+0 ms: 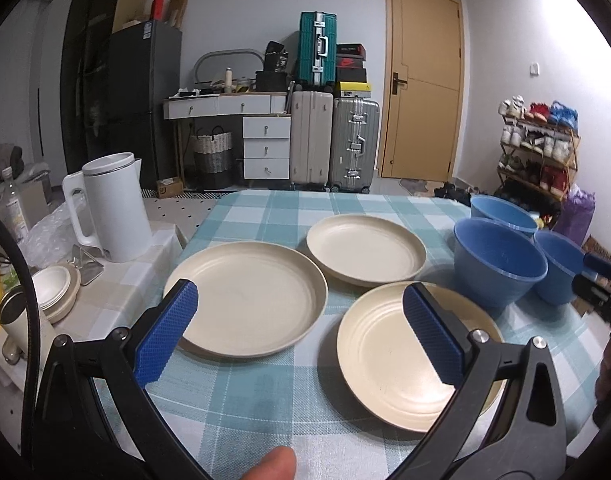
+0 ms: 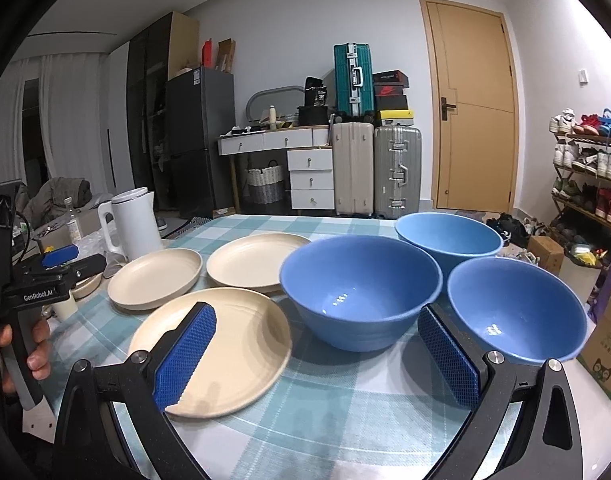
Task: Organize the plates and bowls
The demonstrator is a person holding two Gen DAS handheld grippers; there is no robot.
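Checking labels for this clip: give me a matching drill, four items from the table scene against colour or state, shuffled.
Column A:
1. plates
2. bowls
3. kettle
4. left gripper

Column B:
a. white, standing beside the table
b. open, holding nothing
c. cream, three lying apart on the checked cloth
d. blue, three upright and empty

Pairs: 1-c, 2-d, 3-a, 4-b

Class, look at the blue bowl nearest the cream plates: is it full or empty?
Empty. The nearest blue bowl stands upright on the checked tablecloth, and its bare blue inside shows only light glints, no contents.
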